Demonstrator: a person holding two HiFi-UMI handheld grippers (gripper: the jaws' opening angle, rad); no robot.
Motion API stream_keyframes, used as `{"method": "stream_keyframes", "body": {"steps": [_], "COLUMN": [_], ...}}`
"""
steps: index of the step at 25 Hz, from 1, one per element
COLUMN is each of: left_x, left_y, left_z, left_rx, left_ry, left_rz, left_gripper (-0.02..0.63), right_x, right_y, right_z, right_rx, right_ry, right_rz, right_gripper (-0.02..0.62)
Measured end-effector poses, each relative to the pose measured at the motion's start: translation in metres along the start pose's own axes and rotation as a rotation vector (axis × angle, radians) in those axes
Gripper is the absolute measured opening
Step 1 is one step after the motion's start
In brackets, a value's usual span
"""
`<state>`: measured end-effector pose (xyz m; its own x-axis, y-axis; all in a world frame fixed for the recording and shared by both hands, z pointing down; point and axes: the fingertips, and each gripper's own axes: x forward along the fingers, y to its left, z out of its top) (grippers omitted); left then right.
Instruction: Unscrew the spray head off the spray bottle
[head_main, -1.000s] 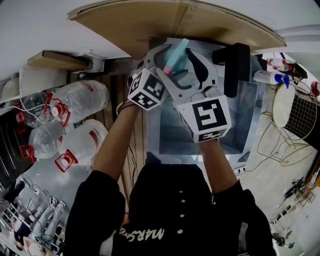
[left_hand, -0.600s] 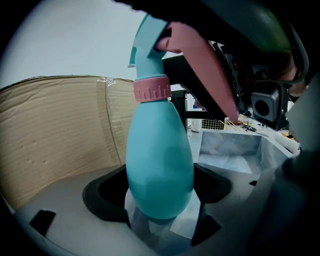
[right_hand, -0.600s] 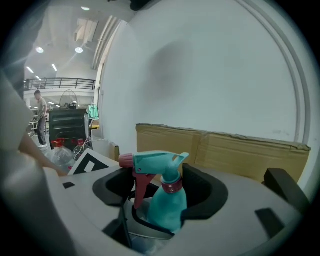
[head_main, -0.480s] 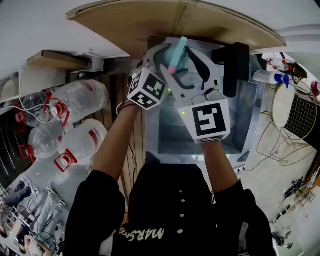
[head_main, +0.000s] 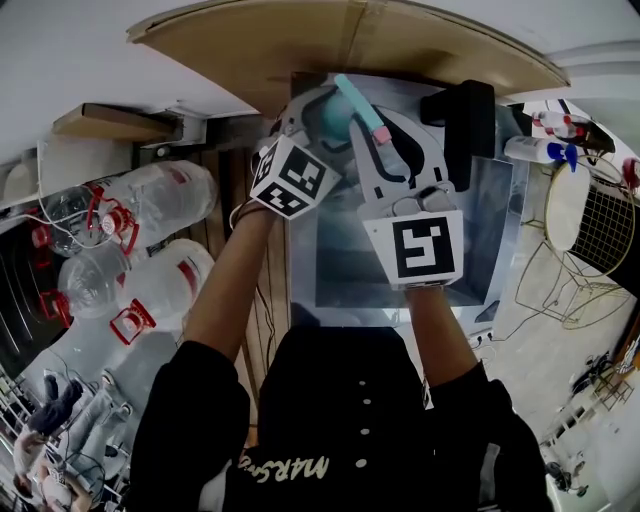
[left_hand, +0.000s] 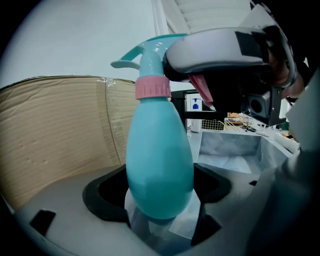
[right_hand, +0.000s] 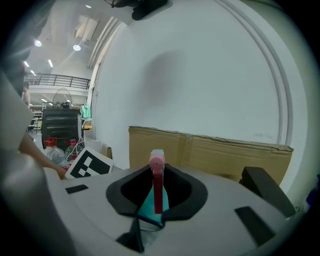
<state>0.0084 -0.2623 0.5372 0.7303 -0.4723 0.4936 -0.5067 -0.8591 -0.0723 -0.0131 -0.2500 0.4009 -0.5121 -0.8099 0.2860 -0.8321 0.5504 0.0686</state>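
A teal spray bottle with a pink collar stands upright in my left gripper, which is shut on its lower body. Its teal spray head sits on top. A finger of my right gripper reaches over the head from the right. In the right gripper view the head shows end-on, with its pink nozzle and trigger. My right gripper is closing on it, its pads against the teal sides. In the head view both grippers meet at the bottle.
A cardboard sheet stands behind a metal table. A black block is at the table's right. Large water bottles lie on the floor to the left. Other spray bottles and a wire basket are on the right.
My right gripper's jaws have narrowed from wide open onto the spray head. The head has swung from leaning right to leaning left. The left gripper keeps its hold on the bottle.
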Motion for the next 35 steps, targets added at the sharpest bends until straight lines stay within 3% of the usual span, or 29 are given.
{"method": "stream_keyframes", "body": {"steps": [8,27,35], "left_x": [-0.0007,-0.0013,-0.0019], "left_y": [-0.0012,-0.0038,-0.0032], "left_z": [-0.0010,-0.0009,-0.0013], "left_rx": [-0.001,0.003,0.002], "left_ry": [0.004,0.005,0.005], "left_rz": [-0.009,-0.007,-0.007], "left_gripper": [0.408,0.408,0.408], "right_x": [0.0070,0.0017,0.0042], "right_y": [0.0033,0.0001,0.0024], "right_z": [0.0019,0.0022,-0.0031], "right_rx": [-0.022,0.005,0.018], "right_ry": [-0.024,-0.055,-0.037], "right_rz": [0.057,0.083,0.112], "right_gripper": [0.092,0.072,0.125]}}
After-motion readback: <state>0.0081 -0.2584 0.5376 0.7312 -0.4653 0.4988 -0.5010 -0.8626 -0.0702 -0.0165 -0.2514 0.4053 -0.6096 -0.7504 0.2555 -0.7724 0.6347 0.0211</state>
